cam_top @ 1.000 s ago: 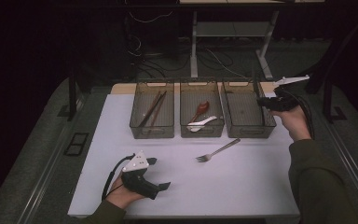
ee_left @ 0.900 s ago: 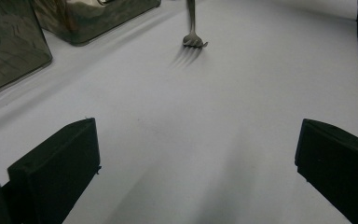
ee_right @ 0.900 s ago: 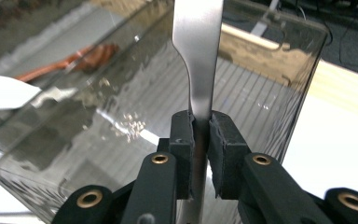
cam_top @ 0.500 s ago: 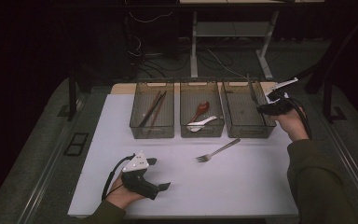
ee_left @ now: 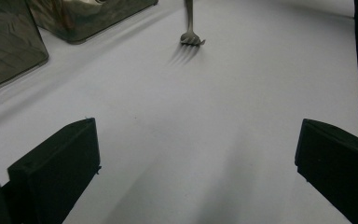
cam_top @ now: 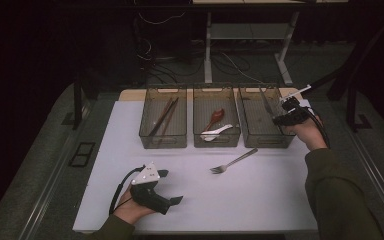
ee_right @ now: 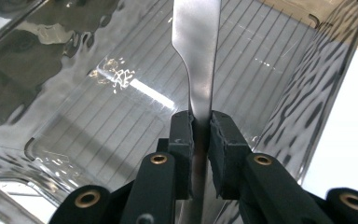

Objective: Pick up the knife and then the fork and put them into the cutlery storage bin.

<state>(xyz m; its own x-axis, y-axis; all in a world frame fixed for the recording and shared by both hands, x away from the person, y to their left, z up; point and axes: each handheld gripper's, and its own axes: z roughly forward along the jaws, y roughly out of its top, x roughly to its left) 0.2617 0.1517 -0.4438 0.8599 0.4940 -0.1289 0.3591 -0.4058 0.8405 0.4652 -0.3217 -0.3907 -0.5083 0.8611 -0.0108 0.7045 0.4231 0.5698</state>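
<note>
**Utensil poised over the right-hand bin**

The right gripper (cam_top: 279, 111) is clenched on a flat metal utensil (ee_right: 196, 56), pads tight on the narrow neck of its handle, and holds it over the right bin (cam_top: 252, 137) of three tinted ones at the back of the white table (cam_top: 260, 200). In the right gripper view the broad end of the handle points away from the jaws and down toward the bin's ribbed floor; which end is gripped, fork or knife or spoon, I can't tell, since the working end is hidden behind the jaws.

The left gripper (cam_top: 171, 187) rests near the front edge, jaws spread wide with nothing between them. A fork (cam_top: 232, 162) lies loose on the table just in front of the bins, likely next. The middle bin (cam_top: 200, 140) has two spoons, the left bin (cam_top: 147, 137) chopsticks.

My worries from here: the grip is on a thin, slick strip of metal, so it could pivot or slide between the pads if the hand tilts. Letting go while it hangs high means a clatter and perhaps a bounce off the wall. The long handle could also catch the bin's rim and shove the light bin.
</note>
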